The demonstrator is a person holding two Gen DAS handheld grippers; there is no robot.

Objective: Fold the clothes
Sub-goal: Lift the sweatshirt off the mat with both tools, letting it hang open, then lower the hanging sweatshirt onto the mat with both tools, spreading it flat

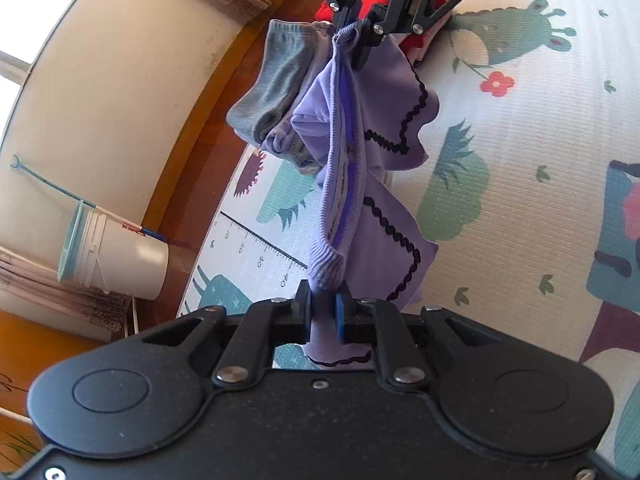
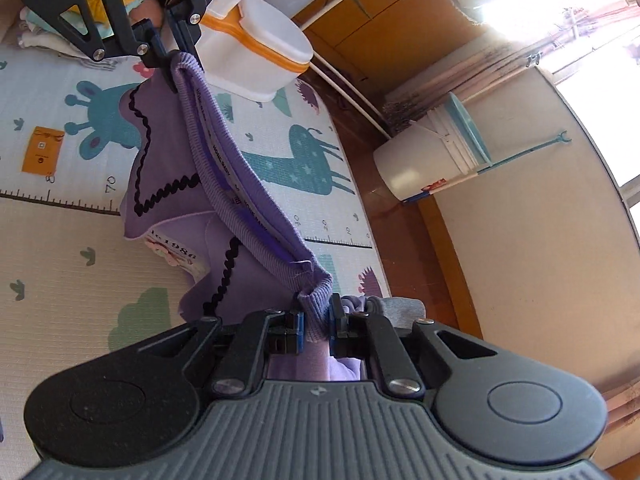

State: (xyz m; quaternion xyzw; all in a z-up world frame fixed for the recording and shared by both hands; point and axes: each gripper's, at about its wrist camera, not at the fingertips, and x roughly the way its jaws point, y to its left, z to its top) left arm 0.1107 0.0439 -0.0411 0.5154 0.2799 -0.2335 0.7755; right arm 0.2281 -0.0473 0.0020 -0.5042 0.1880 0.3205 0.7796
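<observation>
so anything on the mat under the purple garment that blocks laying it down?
Nothing visible. Left gripper and right gripper both grip the purple garment by its ribbed band, and the play mat below it looks bare; the clothes pile sits at the mat's far edge.

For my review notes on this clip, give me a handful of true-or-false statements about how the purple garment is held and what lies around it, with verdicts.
1. Both hand-held grippers clamp the purple garment at its ribbed neckband. True: left hand-held gripper, right hand-held gripper.
2. The garment lies flat on the play mat. False: it hangs stretched between the two grippers.
3. Black wavy trim edges the garment's collar. True.
4. The white bucket stands on the mat. False: it is on the wooden floor beside it.
5. The mat is plain white. False: it has printed animals and a ruler strip.
</observation>
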